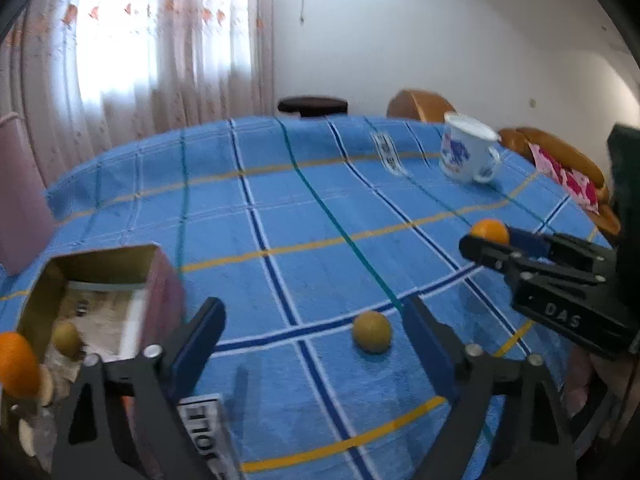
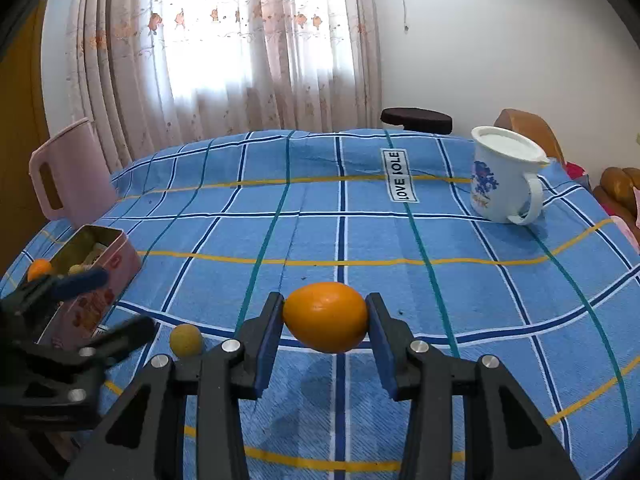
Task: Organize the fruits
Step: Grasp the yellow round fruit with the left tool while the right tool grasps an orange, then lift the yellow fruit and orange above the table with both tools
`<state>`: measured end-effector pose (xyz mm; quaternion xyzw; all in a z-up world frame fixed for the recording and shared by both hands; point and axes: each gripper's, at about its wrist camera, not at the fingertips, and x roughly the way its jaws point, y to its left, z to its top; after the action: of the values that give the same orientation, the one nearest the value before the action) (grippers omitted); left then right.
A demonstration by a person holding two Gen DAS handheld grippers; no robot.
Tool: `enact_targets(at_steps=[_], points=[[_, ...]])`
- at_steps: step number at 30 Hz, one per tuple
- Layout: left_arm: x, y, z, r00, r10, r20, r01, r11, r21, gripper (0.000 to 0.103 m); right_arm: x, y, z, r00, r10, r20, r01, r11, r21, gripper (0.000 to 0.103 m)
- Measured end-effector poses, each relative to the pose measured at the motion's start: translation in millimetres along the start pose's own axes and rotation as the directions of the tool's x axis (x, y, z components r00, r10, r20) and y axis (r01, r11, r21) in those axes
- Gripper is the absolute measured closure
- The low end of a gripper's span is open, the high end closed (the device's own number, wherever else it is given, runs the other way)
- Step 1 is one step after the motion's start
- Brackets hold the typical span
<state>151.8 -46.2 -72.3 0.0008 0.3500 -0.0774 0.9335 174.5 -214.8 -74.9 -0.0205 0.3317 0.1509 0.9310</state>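
My right gripper (image 2: pixel 326 306) is shut on an orange fruit (image 2: pixel 326 320), held a little above the blue checked tablecloth (image 2: pixel 480 280). In the left wrist view that same gripper (image 1: pixel 490 242) shows at the right with the orange fruit (image 1: pixel 490 231) in its tips. My left gripper (image 1: pixel 314 306) is open, and a small yellow-green fruit (image 1: pixel 372 333) lies on the cloth between its fingers, nearer the right one and untouched. To its left stands an open pink tin (image 1: pixel 160 280) with a yellow-green fruit (image 1: pixel 66 338) inside. Another orange fruit (image 1: pixel 16 364) shows at that tin's near left.
A white mug (image 2: pixel 504 176) with a blue pattern stands at the far right of the table. A pink jug (image 2: pixel 68 176) stands at the far left behind the tin (image 2: pixel 120 256). A dark stool (image 2: pixel 416 120) and a wooden chair back (image 1: pixel 420 104) are beyond the table's far edge.
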Motion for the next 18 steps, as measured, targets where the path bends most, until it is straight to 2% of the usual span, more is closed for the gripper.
enact_targets(at_steps=[2,4,5,6,10,11,15,18], points=[[4,-7,0,0.999,-0.026,-0.022,0.026,1.000,0.011,0.029,-2,0,0,1.000,0.001,0.008,-0.001,1.000,-0.002,0.060],[11,-17,-1,0.998,-0.036,-0.061,0.039,0.998,0.049,0.033,-3,1,-1,1.000,0.000,0.013,0.001,1.000,-0.005,0.059],[15,-20,-2,0.996,-0.043,-0.084,0.047,0.997,0.057,0.039,-3,1,0,1.000,0.001,0.012,-0.001,1.000,-0.008,0.059],[19,-22,-2,0.993,-0.054,-0.103,0.060,0.997,0.056,0.049,-3,1,-1,1.000,0.001,0.013,-0.001,1.000,-0.008,0.059],[31,-26,-3,0.980,-0.094,-0.178,0.105,0.993,0.055,0.067,-3,1,-1,1.000,0.009,0.011,-0.009,1.000,-0.015,0.059],[32,-26,-3,0.978,-0.105,-0.180,0.115,0.992,0.051,0.075,-3,2,-1,1.000,0.012,0.009,-0.012,1.000,-0.019,0.059],[25,-21,-3,0.979,-0.125,-0.158,0.132,0.991,0.033,0.075,-6,2,-2,0.999,0.035,0.025,-0.035,0.999,-0.025,0.059],[14,-18,-3,0.986,-0.125,-0.107,0.129,0.991,0.029,0.075,-9,2,-2,0.998,0.045,0.041,-0.044,0.999,-0.023,0.059]])
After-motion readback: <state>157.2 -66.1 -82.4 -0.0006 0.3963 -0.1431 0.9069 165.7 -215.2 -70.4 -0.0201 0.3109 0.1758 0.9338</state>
